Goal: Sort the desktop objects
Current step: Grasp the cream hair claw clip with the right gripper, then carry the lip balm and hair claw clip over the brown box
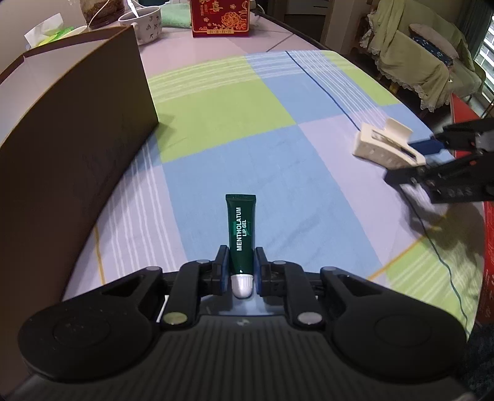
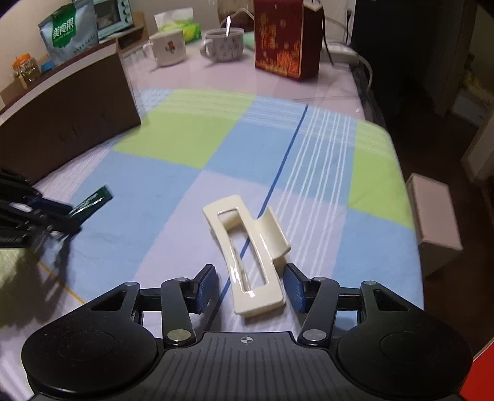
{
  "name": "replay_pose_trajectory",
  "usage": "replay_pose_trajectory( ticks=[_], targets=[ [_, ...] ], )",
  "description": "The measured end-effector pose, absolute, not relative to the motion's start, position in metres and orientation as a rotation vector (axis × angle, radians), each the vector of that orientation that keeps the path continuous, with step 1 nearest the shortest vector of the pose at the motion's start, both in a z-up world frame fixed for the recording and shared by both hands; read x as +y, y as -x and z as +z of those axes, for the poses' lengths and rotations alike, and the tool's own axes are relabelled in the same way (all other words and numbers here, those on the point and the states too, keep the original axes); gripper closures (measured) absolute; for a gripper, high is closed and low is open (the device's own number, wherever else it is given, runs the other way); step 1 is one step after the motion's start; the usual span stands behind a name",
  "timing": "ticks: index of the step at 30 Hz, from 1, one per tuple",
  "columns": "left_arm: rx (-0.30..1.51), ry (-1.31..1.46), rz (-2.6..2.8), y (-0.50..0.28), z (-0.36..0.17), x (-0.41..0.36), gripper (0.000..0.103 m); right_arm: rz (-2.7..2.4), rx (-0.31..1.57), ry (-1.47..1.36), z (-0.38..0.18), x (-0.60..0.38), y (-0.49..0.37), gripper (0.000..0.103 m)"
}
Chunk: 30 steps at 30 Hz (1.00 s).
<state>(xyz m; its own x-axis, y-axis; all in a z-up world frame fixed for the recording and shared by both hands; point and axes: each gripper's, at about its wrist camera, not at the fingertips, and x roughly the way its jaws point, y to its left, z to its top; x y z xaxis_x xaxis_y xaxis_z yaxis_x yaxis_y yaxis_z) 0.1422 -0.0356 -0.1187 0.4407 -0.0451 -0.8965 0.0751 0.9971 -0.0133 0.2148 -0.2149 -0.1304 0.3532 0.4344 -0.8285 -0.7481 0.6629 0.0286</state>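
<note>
Lip gel tube (image 1: 241, 229), dark green with a white cap, clamped near its cap end between the blue pads of the left gripper (image 1: 241, 265), jaws drawn in tight against both sides; crimped end pointing forward and raised above the checked cloth (image 1: 216, 117). Hair clip (image 2: 247, 250), cream-coloured and long, lying flat on the cloth between the fingers of the right gripper (image 2: 250, 285), jaws spread wide; left pad clear of the clip, right pad just beside it, contact impossible to tell. Seen from the left wrist, the same clip (image 1: 383, 143) far out to the right with the right gripper's (image 1: 416, 157) dark fingers around its near end. Seen from the right wrist, the left gripper (image 2: 66, 216) at the left edge with the green tube (image 2: 92, 200) poking out of it. Brown cardboard box (image 1: 77, 123) standing along the left side of the cloth, close to the tube. Beyond the cloth, at the far end of the table: a red gift box (image 2: 285, 40), two white mugs (image 2: 223, 43), one with a spoon in it, and a tissue pack (image 2: 182, 26).
</note>
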Motion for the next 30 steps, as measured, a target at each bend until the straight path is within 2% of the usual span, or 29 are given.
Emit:
replay_pose_trajectory(
  ticks=[1,2,11,23,30],
  targets=[
    [1.116,-0.025,-0.075,-0.139,-0.118,-0.036,0.091,0.79,0.915,0.401,-0.131,-0.214,-0.212,0.07],
    [1.12,-0.015,-0.077,-0.136,-0.118,-0.036,0.091,0.797,0.918,0.399,-0.13,-0.213,-0.209,0.071],
    [1.089,0.07,-0.076,-0.1,-0.097,-0.027,0.091,0.823,1.03,0.137,-0.113,-0.233,-0.193,0.072],
    [0.918,0.076,0.009,-0.056,-0.026,0.017,0.091,0.885,1.032,0.08,-0.077,-0.214,-0.167,0.071],
    [0.845,0.063,0.123,-0.023,0.016,0.072,0.091,0.985,1.011,0.047,-0.054,-0.173,-0.153,0.071]
  ],
)
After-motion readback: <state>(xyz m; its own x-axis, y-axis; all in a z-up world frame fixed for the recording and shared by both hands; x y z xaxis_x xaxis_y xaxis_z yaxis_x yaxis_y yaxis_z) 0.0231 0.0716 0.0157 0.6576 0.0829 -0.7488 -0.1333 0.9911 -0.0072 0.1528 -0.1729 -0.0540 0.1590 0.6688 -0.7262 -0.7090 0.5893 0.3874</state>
